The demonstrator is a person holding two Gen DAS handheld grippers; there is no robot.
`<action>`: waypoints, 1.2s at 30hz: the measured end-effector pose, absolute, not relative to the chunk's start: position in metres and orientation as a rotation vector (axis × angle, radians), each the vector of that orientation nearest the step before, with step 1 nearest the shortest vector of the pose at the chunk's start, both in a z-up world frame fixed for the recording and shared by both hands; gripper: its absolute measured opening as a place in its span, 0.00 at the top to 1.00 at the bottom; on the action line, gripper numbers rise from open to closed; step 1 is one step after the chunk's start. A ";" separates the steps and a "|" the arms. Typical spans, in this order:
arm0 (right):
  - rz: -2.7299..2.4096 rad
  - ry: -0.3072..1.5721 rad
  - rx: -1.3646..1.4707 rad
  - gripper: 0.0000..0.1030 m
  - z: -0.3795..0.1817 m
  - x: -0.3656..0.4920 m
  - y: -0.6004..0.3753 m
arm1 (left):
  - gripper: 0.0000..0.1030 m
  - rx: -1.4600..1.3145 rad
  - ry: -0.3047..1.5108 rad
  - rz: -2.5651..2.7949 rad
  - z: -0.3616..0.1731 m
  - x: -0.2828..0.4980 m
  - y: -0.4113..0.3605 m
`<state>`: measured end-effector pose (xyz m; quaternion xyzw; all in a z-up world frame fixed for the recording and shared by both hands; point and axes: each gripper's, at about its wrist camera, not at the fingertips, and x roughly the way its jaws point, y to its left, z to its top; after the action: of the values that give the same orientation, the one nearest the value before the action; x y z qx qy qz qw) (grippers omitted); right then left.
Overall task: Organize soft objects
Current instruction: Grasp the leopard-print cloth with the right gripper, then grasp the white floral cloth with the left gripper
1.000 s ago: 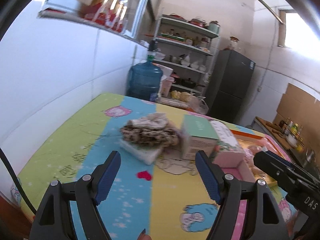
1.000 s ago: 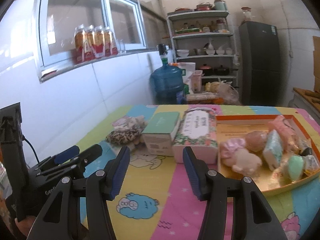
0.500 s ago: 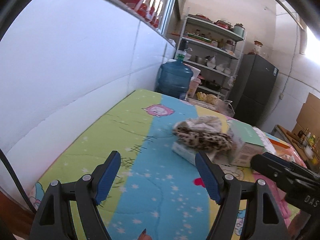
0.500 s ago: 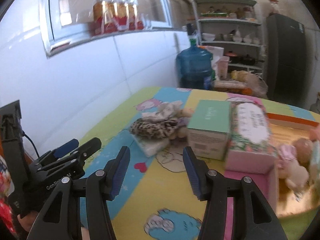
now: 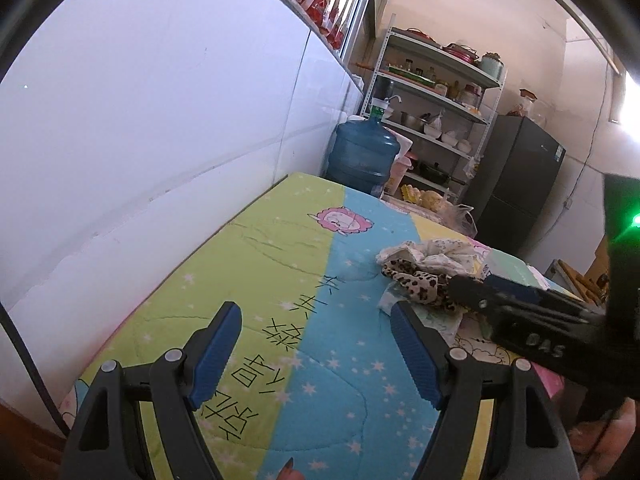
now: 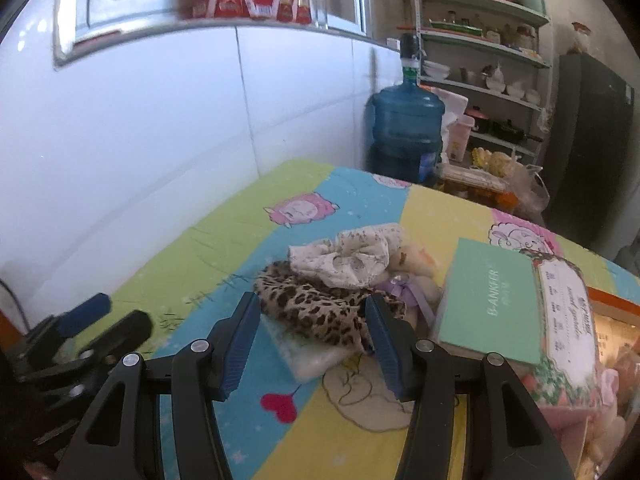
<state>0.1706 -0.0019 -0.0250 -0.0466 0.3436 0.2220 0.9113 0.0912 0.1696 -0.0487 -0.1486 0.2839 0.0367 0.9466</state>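
Right wrist view: your right gripper [image 6: 312, 330] hangs parted and empty before the leopard-print scrunchie [image 6: 320, 310] heaped on the counter [image 6: 224, 240]. You're approaching; next, close in and pinch it. Your left gripper [image 5: 316, 350] gapes wide, idle.

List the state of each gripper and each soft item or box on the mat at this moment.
left gripper: open, empty, over bare mat.
right gripper: open, empty, aimed at the scrunchies.
leopard scrunchie: lying on a white packet.
cream scrunchie: resting on top of the pile.
green box: closed, lying flat.
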 end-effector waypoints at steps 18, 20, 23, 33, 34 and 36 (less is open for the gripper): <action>0.502 0.740 -0.078 0.89 -0.034 0.151 -0.014 | 0.26 -0.289 0.588 0.041 -0.046 0.101 0.169; 0.523 0.732 -0.075 0.89 -0.028 0.138 -0.023 | 0.26 -0.266 0.580 0.033 -0.042 0.104 0.163; 0.530 0.719 -0.070 0.89 -0.022 0.117 -0.040 | 0.26 -0.242 0.569 0.000 -0.034 0.109 0.153; 0.466 0.637 -0.001 0.89 0.004 0.062 -0.117 | 0.26 -0.129 0.600 -0.249 -0.014 0.160 0.090; 0.458 0.632 0.008 0.89 0.005 0.060 -0.123 | 0.26 -0.106 0.607 -0.264 -0.013 0.166 0.082; 0.448 0.626 0.032 0.89 0.005 0.058 -0.135 | 0.26 -0.071 0.620 -0.276 -0.013 0.180 0.066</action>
<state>0.0575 -0.1354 0.0049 0.0155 0.3052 0.2187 0.9267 0.1796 0.0664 -0.0129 -0.0346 0.3039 -0.1352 0.9424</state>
